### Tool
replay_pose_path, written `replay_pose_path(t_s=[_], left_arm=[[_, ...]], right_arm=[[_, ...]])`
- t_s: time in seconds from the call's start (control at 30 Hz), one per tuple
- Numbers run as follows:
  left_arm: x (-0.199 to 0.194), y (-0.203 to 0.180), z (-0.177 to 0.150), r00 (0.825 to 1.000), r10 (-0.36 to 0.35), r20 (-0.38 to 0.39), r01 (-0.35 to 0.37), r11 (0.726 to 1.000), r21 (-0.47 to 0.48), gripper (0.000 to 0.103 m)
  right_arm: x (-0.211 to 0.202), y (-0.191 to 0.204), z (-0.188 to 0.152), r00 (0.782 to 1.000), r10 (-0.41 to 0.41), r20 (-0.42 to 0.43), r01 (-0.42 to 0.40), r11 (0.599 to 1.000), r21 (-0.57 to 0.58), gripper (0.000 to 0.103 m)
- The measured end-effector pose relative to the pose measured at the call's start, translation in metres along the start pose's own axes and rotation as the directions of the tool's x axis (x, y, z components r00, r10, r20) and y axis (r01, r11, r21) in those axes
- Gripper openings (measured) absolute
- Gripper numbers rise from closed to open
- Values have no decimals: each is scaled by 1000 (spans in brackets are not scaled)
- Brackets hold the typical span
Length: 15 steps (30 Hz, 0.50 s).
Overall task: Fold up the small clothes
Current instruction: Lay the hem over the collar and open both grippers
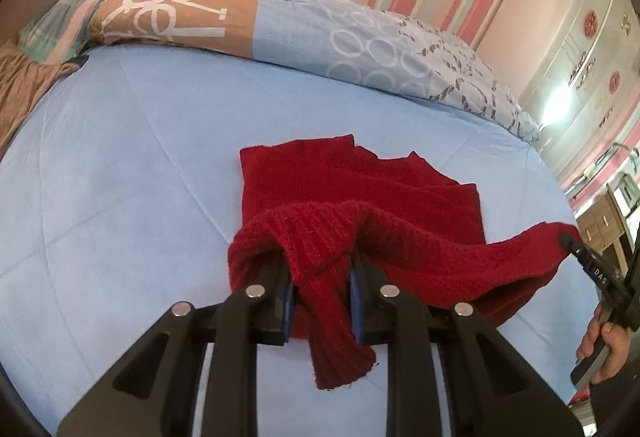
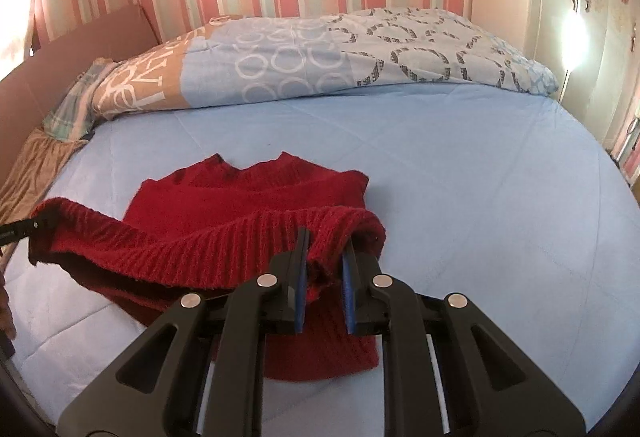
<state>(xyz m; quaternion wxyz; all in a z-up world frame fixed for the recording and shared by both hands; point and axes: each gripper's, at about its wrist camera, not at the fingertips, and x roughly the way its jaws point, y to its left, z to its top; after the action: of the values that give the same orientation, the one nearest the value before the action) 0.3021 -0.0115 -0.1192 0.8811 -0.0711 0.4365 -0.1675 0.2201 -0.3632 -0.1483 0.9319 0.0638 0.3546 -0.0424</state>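
A small red knitted sweater (image 1: 360, 189) lies on the light blue bed sheet (image 1: 120, 177). Its ribbed near edge is lifted off the bed. My left gripper (image 1: 320, 261) is shut on the left end of that edge, with a strip of knit hanging between the fingers. My right gripper (image 2: 325, 253) is shut on the right end of the same edge of the sweater (image 2: 248, 197). The right gripper shows in the left wrist view (image 1: 568, 237) at the far right, and the left gripper's tip shows in the right wrist view (image 2: 36, 224) at the far left.
A folded patterned duvet (image 2: 320, 57) lies along the back of the bed against the striped wall. A brown cloth (image 2: 36, 165) and a headboard (image 2: 80, 45) are at the left. A white wardrobe (image 1: 580, 37) stands to the right.
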Motion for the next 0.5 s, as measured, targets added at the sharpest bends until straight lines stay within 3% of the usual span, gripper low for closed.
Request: replay_pose_path(t_s=[0.17,0.23,0.37,0.5], left_arm=[[42,2,29,1000,-8,24,7,999,35,22],[68,10,42,1000,-22,9,22,1000,3,22],[118,30,55,998,-24,-66,19,998,-67,22],[167,31,52,985,58,-160,-58,998,5,26]], right_arm=[[30,-8,20,998,-9,58,8,1000,24,15],[54,-12,29,999,-8,50,6,999,41,15],[104,-18,44,1000,6,-7,-6,997,72,15],[149,-15,44,997,-25,-79,28,999,33,15]])
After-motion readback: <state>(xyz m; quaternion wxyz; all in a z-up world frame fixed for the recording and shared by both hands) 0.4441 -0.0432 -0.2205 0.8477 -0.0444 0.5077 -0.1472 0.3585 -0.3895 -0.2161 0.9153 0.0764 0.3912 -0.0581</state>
